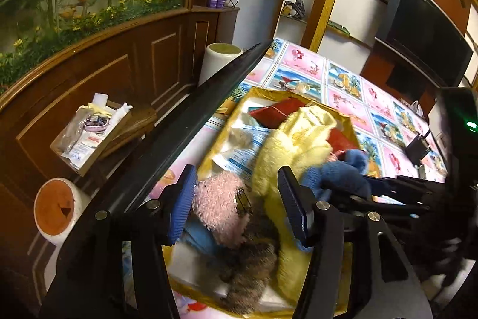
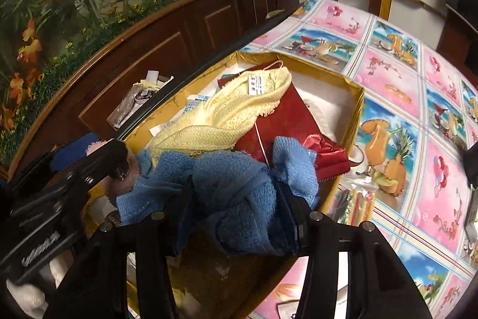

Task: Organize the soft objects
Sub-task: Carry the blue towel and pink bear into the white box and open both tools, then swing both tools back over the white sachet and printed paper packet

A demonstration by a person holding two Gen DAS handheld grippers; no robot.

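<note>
On the far left, off the table, I can see a small cardboard tray of sachets and packets (image 1: 89, 136) on a wooden ledge; it plays no part here. My left gripper (image 1: 236, 205) hovers over the near-left corner of the shallow gold-rimmed cardboard box (image 2: 355, 109), its fingers spread wide around a fuzzy pink soft toy (image 1: 219, 207) without pressing it; a brown furry piece (image 1: 251, 256) lies under it. Moving right, a pale yellow knitted cloth (image 2: 227, 115) sprawls across the box's middle over a dark red fabric pouch (image 2: 286, 124). My right gripper (image 2: 236, 214) has its fingers closed in on a bunched blue terry towel (image 2: 236, 193), which sits at the box's near-right edge.

I judge the task well along: every soft thing I can see is already in or over the box, but heaped, not folded. Settling the blue towel and tidying the pile look like what remains.

As for writing, a white label on the yellow cloth carries print too small to read, and raised lettering on the other gripper's body is illegible.
</note>
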